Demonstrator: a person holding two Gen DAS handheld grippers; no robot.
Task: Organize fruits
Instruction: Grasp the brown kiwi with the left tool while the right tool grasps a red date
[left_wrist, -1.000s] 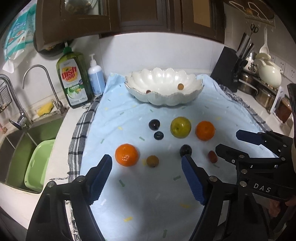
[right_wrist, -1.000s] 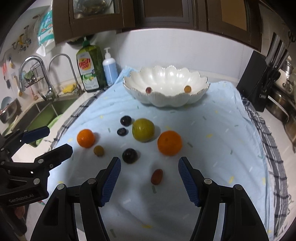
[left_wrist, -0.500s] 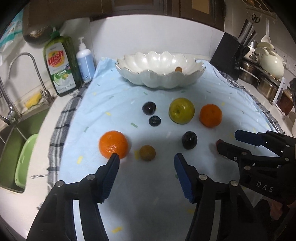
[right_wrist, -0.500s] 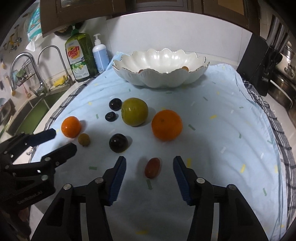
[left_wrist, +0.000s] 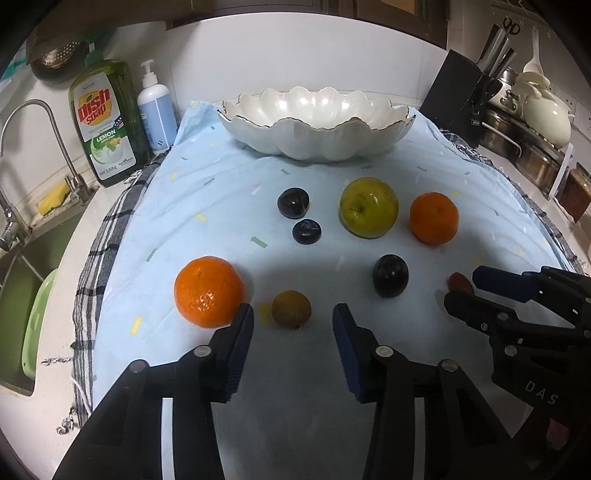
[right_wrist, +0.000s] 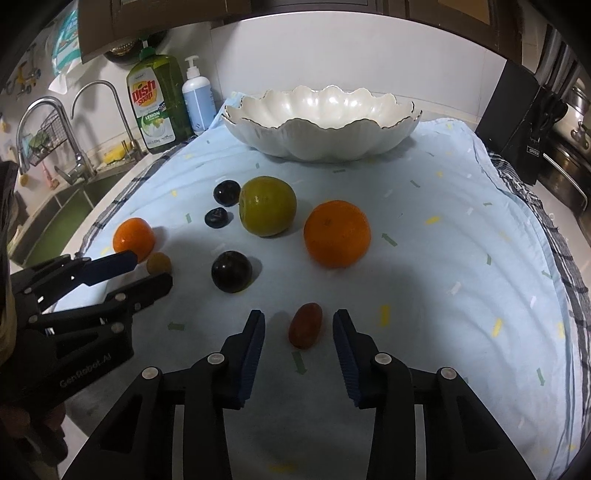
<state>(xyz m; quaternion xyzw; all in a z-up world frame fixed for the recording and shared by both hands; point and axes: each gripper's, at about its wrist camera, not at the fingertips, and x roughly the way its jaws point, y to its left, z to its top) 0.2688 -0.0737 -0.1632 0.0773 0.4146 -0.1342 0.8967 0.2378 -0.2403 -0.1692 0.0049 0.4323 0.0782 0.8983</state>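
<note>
Fingers of both grippers parted, each straddling a small fruit for pickup.
Left gripper (left_wrist: 293, 323) frames the brown fruit (left_wrist: 291, 308); right gripper (right_wrist: 299, 330) brackets the red fruit (right_wrist: 305, 325), neither gripped. Remaining fruit lies loose on the cloth-covered surface (right_wrist: 461, 229) before the white bowl (right_wrist: 321, 127).

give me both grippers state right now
Left gripper: open, empty, jaws flanking the small brown fruit.
Right gripper: open, empty, jaws flanking the small red fruit.
</note>
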